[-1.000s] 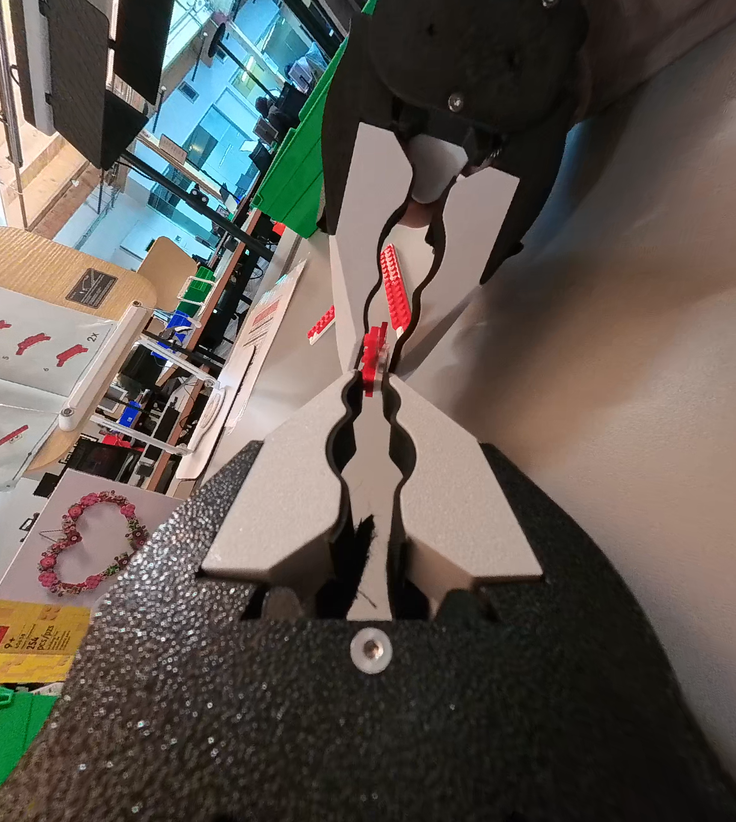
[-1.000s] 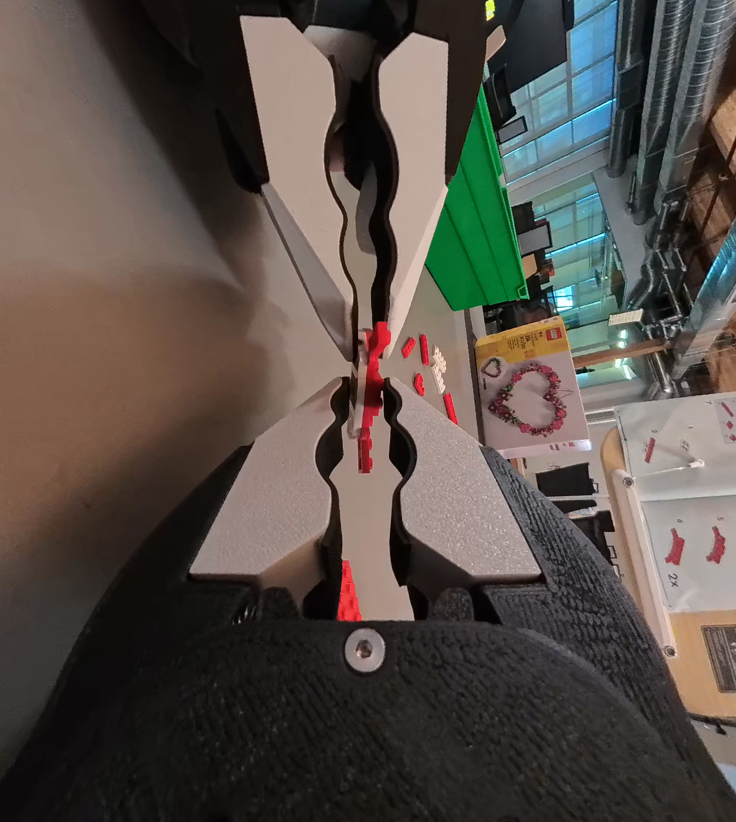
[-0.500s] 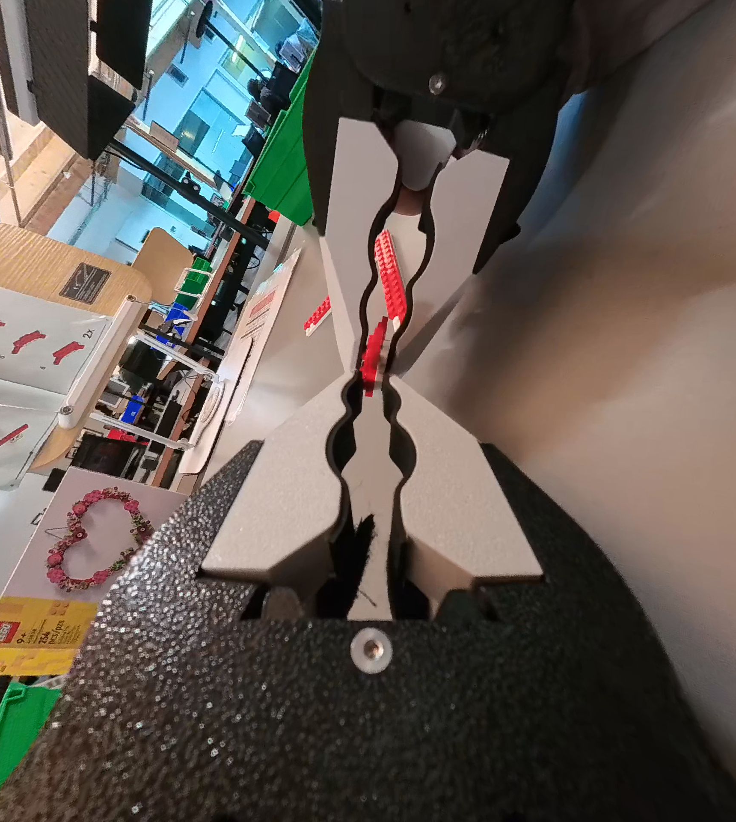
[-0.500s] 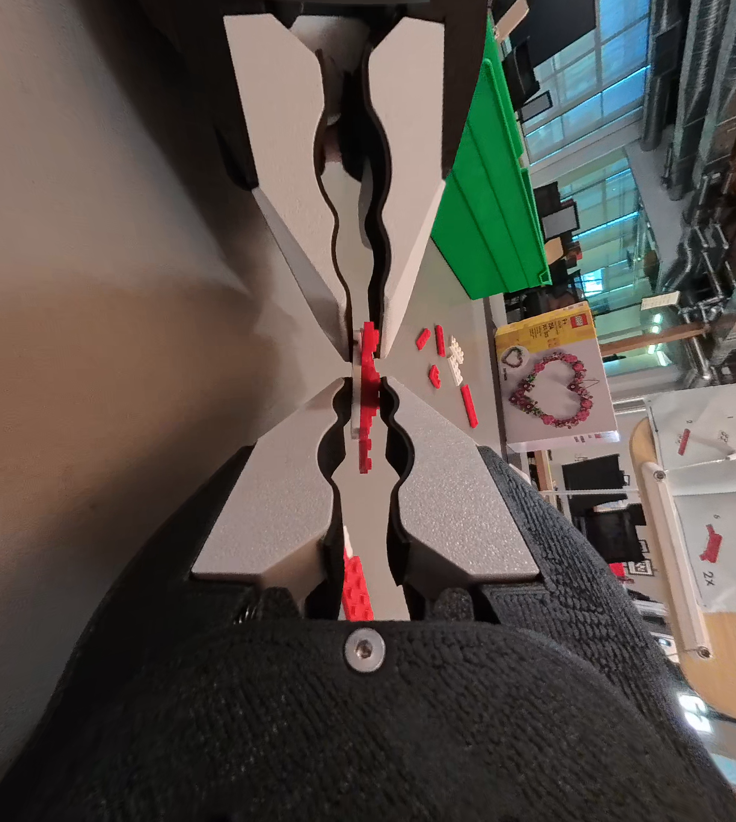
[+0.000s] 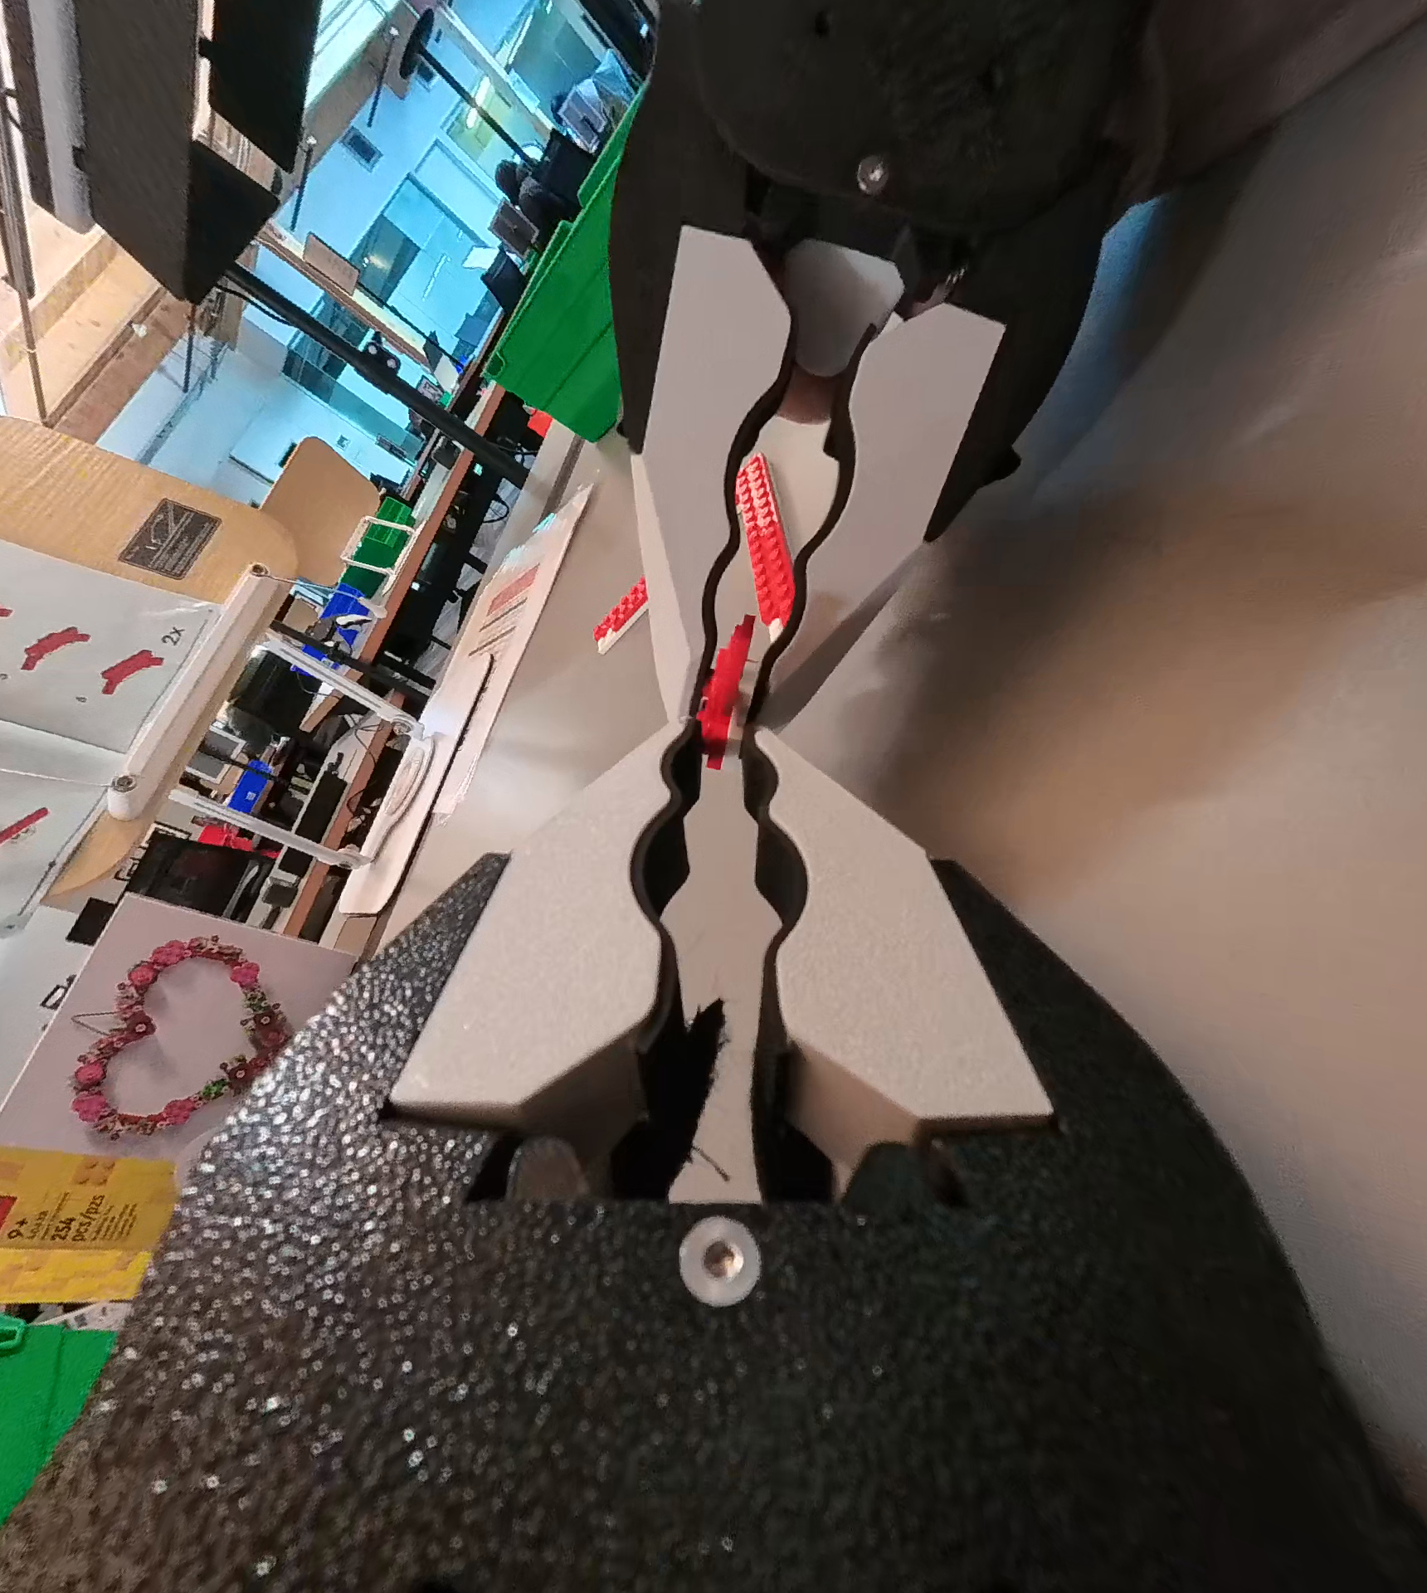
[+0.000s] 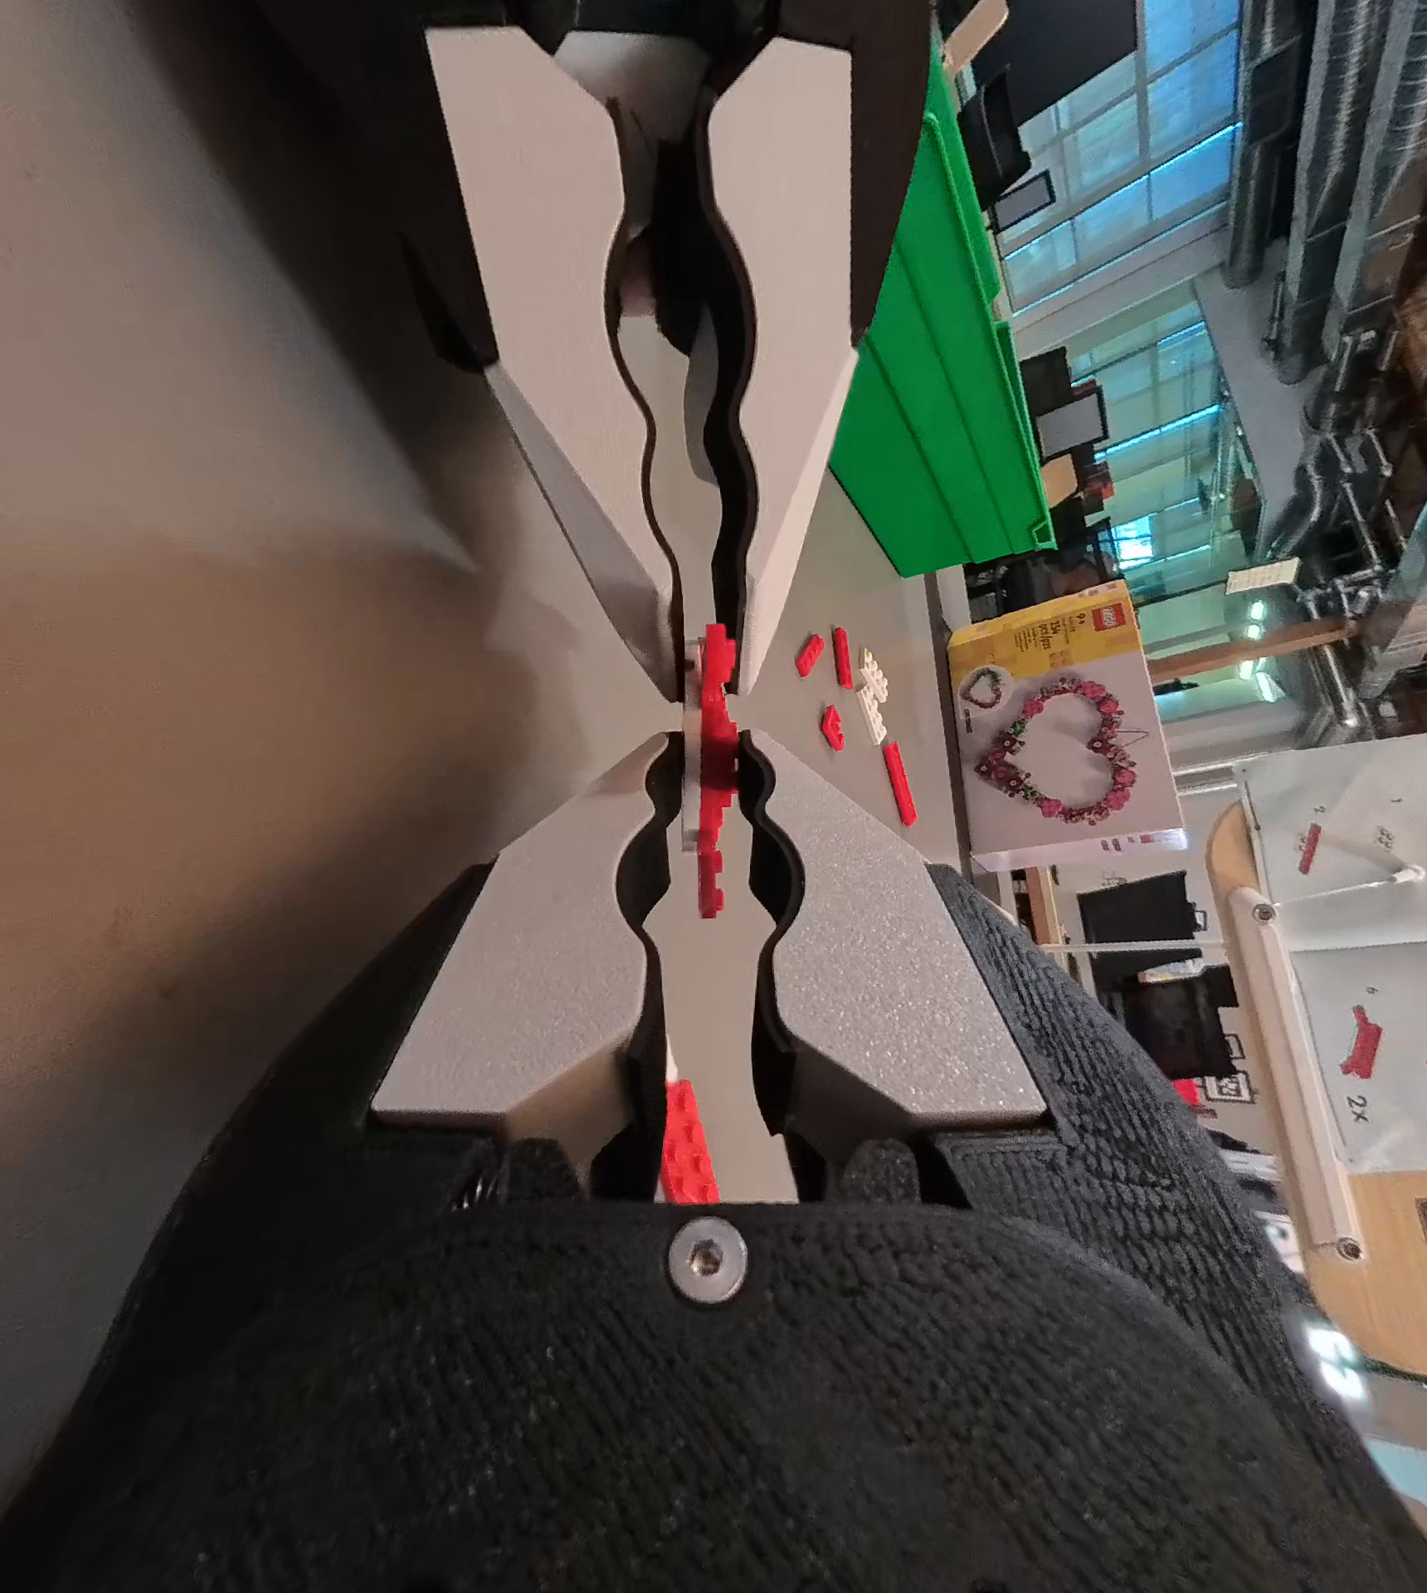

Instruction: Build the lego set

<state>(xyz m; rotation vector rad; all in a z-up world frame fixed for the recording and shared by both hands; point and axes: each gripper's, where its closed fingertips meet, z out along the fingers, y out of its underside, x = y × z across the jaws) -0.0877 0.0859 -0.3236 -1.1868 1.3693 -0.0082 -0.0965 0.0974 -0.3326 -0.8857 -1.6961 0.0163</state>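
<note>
My two grippers meet tip to tip above the grey table (image 5: 1210,776). Between them is a small red lego assembly (image 6: 714,759) with a white plate on its left side; it also shows in the left wrist view (image 5: 723,690). My left gripper (image 5: 714,746) is shut on one end of it. My right gripper (image 6: 706,746) is shut on the other end. The left gripper shows at the top of the right wrist view (image 6: 706,681), the right gripper at the top of the left wrist view (image 5: 727,681). A long red plate (image 5: 766,543) lies on the table beneath.
Loose red pieces (image 6: 809,655) and a white piece (image 6: 872,702) lie on the table near the lego box (image 6: 1063,741). A green bin (image 6: 925,388) stands behind. An instruction sheet (image 6: 1382,948) stands on a holder. Another red-and-white plate (image 5: 619,612) lies farther off. My two grippers' fingertips are within a few centimetres of each other.
Both grippers stay clamped tip to tip on the assembly. The pair has shifted slightly over the table, so the background has moved a little.
</note>
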